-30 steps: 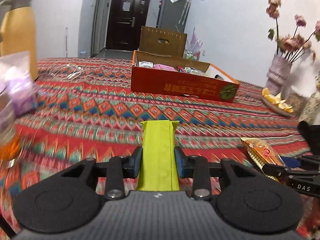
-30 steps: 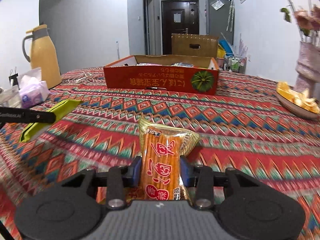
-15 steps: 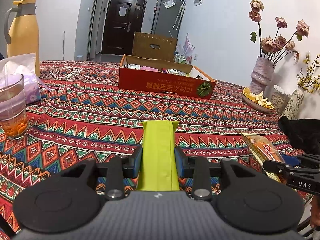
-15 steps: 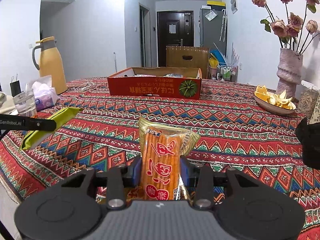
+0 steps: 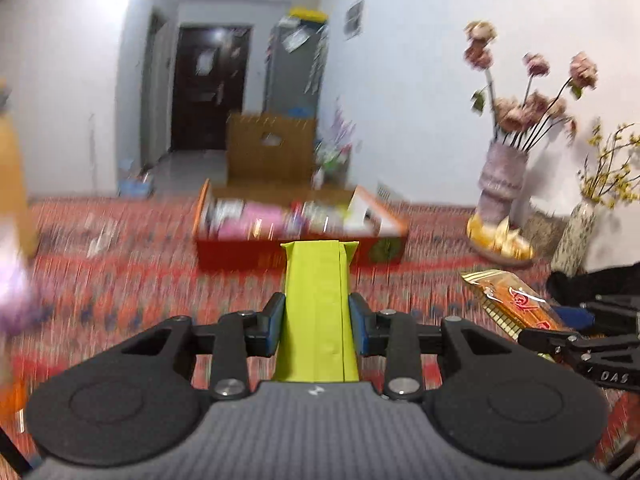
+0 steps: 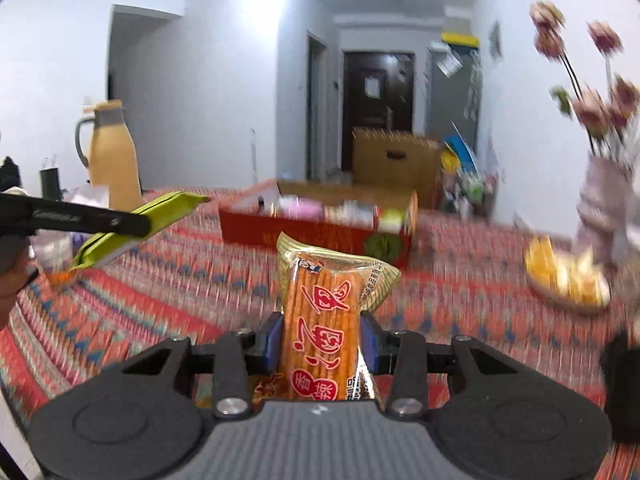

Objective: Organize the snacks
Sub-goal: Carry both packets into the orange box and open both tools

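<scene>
Gripping a lime-green snack packet (image 5: 316,312) between blue pads (image 5: 273,326), the left tongs (image 5: 316,330) closed partway, pressed on both sides of the wrapper. Pointing forward and a little downward over the patterned bench (image 5: 120,280), toward the red snack box (image 5: 298,236) lying open at the far side with mixed packets inside. Raised clear of the cloth, packet end overlapping the box's front wall in this view.

Clamped likewise on an orange snack-stick packet (image 6: 324,320), the right tongs (image 6: 322,338) partly closed, pads tight on the wrapper's flanks, gold crimped end fanning out ahead. Aimed at the same box (image 6: 316,232), held above the cloth.

Seen only from the left wrist: the right tongs' tip (image 5: 560,338) at the right edge with the orange packet (image 5: 512,300) jutting leftward, plus a slim speckled vase of yellow sprigs (image 5: 576,236) beside the pink vase of dried roses (image 5: 502,184) and the dish of yellow pieces (image 5: 500,240).

Seen only from the right wrist: the left tongs' black finger (image 6: 88,216) reaching in from the left with the green packet (image 6: 136,224) tilted upward, a yellow thermos jug (image 6: 112,152), a bit of a hand (image 6: 12,280) at the left edge.

Blurred in both views, small details of the box contents unreadable.
</scene>
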Tool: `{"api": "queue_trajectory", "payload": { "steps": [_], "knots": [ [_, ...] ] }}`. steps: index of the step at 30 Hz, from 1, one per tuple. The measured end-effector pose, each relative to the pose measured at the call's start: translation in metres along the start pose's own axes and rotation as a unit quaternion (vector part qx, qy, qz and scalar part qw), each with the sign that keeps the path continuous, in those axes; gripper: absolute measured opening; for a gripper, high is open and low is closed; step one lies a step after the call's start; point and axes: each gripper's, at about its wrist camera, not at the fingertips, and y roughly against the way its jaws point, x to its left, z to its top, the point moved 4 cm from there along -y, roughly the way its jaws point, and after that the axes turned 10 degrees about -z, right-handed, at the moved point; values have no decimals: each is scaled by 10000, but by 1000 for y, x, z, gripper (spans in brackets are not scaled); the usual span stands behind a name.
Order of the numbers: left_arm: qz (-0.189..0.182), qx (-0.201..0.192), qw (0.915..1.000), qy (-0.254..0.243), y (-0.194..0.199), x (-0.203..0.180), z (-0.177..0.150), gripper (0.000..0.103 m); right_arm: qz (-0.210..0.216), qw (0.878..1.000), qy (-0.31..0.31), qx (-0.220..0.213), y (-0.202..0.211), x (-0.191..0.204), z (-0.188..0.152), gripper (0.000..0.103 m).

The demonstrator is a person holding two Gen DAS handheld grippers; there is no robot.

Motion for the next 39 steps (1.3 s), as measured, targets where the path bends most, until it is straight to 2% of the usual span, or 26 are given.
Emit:
{"api": "queue_trajectory", "payload": {
  "steps": [4,6,10,14,18,23,28,31,32,35,36,37,39],
  "knots": [
    [-73,-346,9976,-589,-43,3,51,34,60,9995,146,-277,-37,-21,55,39],
    [-196,-403,9965,-701,-72,5,69,34,27,9992,114,-377,-68,-31,82,39],
    [-212,-380,9974,-582,-136,20,96,34,-76,9995,-52,-306,-137,-46,119,39],
    [-185,-293,9993,-129,-199,38,109,34,-131,9998,-141,-59,-214,-48,139,39],
    [-2,-2,9979,648,-256,67,103,34,-303,9990,-224,231,-279,-45,140,39],
    [311,237,9921,1194,-301,101,81,34,-652,9964,-50,532,-334,-29,123,39],
    [372,582,9892,1292,-329,106,58,35,-883,9934,284,671,-368,-11,107,40],
    [425,589,9904,1178,-335,103,54,39,-586,9946,7,860,-379,-9,104,42],
    [413,587,9899,1219,-335,103,54,44,-552,9946,-19,880,-383,-11,103,42],
    [267,644,9880,1380,-335,105,51,47,-438,9949,-118,905,-384,-14,103,41],
    [189,698,9885,1330,-334,104,51,53,-444,9950,-92,895,-383,-14,104,45],
    [89,744,9886,1307,-332,102,51,65,-476,9949,-10,887,-382,-12,104,56],
    [-89,764,9890,1260,-327,100,54,77,-643,9946,149,799,-379,-14,107,72]
  ]
}}
